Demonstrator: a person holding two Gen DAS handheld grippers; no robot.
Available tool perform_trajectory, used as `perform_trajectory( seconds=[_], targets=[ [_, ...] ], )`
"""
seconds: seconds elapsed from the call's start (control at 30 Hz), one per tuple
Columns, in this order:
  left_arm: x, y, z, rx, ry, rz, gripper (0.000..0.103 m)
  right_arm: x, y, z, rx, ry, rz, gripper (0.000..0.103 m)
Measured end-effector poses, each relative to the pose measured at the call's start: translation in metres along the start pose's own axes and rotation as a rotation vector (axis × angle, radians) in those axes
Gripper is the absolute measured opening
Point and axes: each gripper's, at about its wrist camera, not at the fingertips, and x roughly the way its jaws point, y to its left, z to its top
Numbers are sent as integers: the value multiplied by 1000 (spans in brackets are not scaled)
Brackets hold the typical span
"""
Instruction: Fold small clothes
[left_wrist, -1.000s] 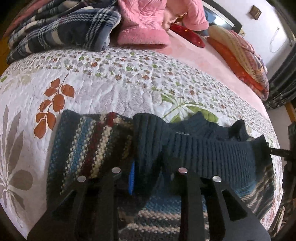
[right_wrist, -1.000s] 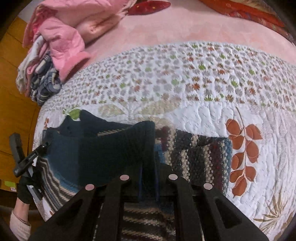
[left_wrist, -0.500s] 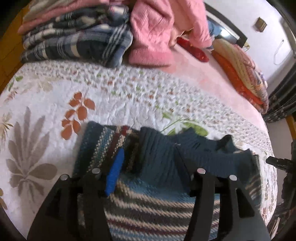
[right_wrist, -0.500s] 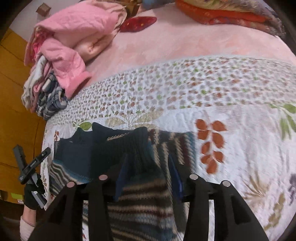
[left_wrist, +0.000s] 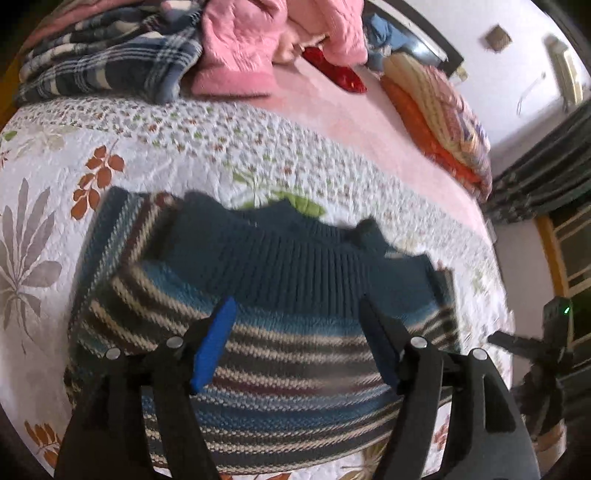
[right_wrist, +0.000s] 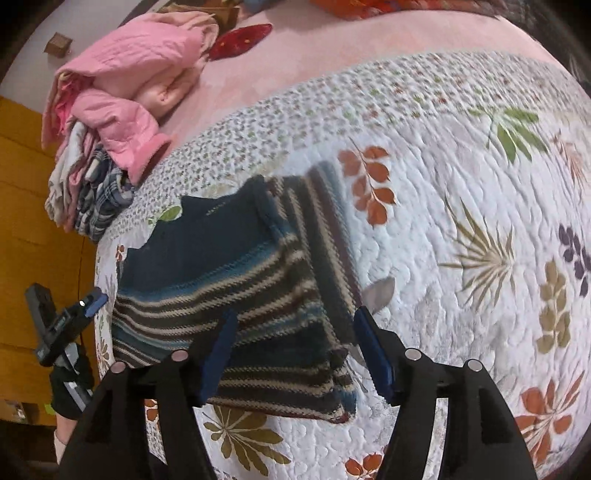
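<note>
A small striped knit sweater (left_wrist: 280, 354) with a dark blue ribbed band lies folded on the white leaf-print quilt (left_wrist: 48, 192). In the right wrist view the same sweater (right_wrist: 236, 280) shows as a flat folded block. My left gripper (left_wrist: 295, 314) hovers over its near striped part, open, with nothing between the blue pads. My right gripper (right_wrist: 295, 325) is also open above the sweater's right edge, holding nothing. The left gripper (right_wrist: 88, 299) appears at the far left of the right wrist view, and the right gripper (left_wrist: 517, 339) at the right edge of the left wrist view.
A pile of pink and plaid clothes (left_wrist: 177, 48) sits at the back of the bed, seen too as the clothes pile (right_wrist: 110, 122). Folded orange bedding (left_wrist: 439, 122) lies at the far right. A pink sheet (left_wrist: 343, 118) covers the far bed. A wooden wall (right_wrist: 33, 221) stands left.
Both grippers were shut on the sweater's dark band one second ago. They have opened, let it drop flat, and pulled back from it.
</note>
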Motion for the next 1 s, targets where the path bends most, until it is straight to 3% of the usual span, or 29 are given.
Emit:
perform_trajectory(
  seconds=[0.23,0.37,0.47,0.7,0.87,1.0],
  targets=[
    [29,7,-16,50,71,64,69,32,-21,-2,23,55,-23,71],
    [36,13,-20,69,86,94,69,48,-27,-2,21,89,8,72],
    [41,17,-21,79,97,110,69,57,-26,-3,13,107,31,78],
    [44,18,-22,104,90,119,70,87,-25,-11,-28,170,-28,77],
    [43,14,-21,103,89,112,72,91,-11,-15,-76,146,-27,44],
    [36,12,-18,103,72,93,72,85,-3,-16,-101,130,-15,41]
  ],
)
